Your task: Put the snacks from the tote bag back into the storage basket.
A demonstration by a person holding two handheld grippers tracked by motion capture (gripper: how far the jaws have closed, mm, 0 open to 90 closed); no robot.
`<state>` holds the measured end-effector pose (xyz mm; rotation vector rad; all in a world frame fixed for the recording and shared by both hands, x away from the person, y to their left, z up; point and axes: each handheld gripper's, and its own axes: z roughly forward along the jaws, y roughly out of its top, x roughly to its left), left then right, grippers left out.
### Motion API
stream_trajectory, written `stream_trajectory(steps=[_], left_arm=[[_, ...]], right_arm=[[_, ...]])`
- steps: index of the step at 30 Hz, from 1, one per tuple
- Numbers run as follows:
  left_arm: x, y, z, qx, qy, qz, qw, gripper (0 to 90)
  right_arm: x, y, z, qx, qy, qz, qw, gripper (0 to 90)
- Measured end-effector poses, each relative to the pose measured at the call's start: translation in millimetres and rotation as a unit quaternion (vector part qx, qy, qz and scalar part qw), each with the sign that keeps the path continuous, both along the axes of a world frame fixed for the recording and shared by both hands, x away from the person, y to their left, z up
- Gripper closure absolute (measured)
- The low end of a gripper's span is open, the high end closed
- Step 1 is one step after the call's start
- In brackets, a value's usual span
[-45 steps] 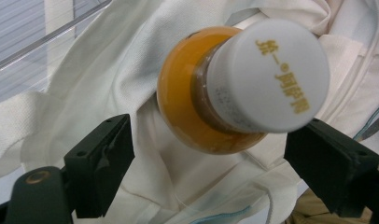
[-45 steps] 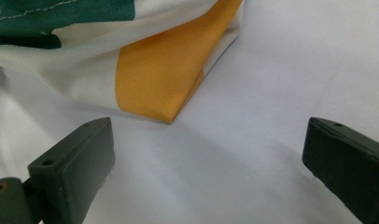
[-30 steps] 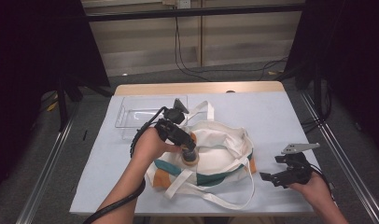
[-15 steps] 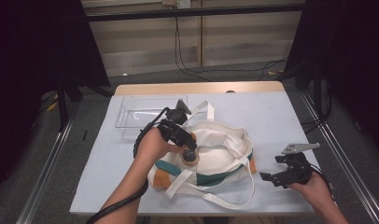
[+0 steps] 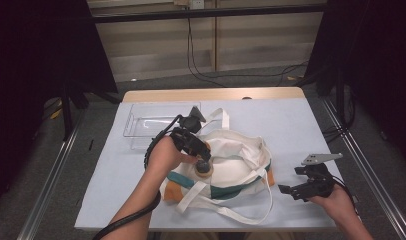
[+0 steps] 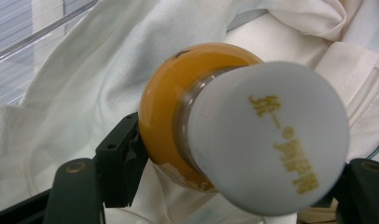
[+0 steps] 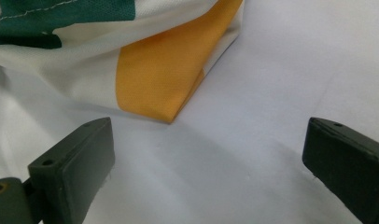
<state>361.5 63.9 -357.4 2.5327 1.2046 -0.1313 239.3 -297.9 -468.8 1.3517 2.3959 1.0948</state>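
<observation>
A small bottle of orange drink (image 6: pixel 166 107) with a white cap (image 6: pixel 267 140) stands cap-up in the mouth of a white tote bag (image 5: pixel 236 165) with green and orange patches. My left gripper (image 5: pixel 203 164) is shut on the bottle's body. Its jaws have just been closing, one on each side of the bottle, as the left gripper view (image 6: pixel 243 172) shows. White bag cloth (image 6: pixel 85 93) lies behind it. My right gripper (image 5: pixel 291 180) rests open on the table to the right of the bag. Nothing is between its jaws (image 7: pixel 211 154), and the bag's orange corner (image 7: pixel 150 79) lies ahead of them.
A clear plastic tray (image 5: pixel 141 125) sits at the table's back left, just behind the left hand. The bag's white straps (image 5: pixel 226 212) trail toward the front edge. Bare pale tabletop (image 5: pixel 291 125) lies behind and to the right of the bag.
</observation>
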Motion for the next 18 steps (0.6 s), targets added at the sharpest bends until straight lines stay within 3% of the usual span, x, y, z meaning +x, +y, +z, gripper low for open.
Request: stream_trajectory(steps=[7,18], left_arm=[[1.0,-0.1,0.2,0.000,0.001,0.005,1.0000,30.3],[2.3,-4.8,5.5,0.029,0.010,0.005,0.9995,30.7]], right_arm=[[0.3,-0.6,-0.5,0.002,-0.001,-0.002,1.0000,2.2],[0.5,-1.7,-0.5,0.003,0.000,-0.003,1.0000,2.2]])
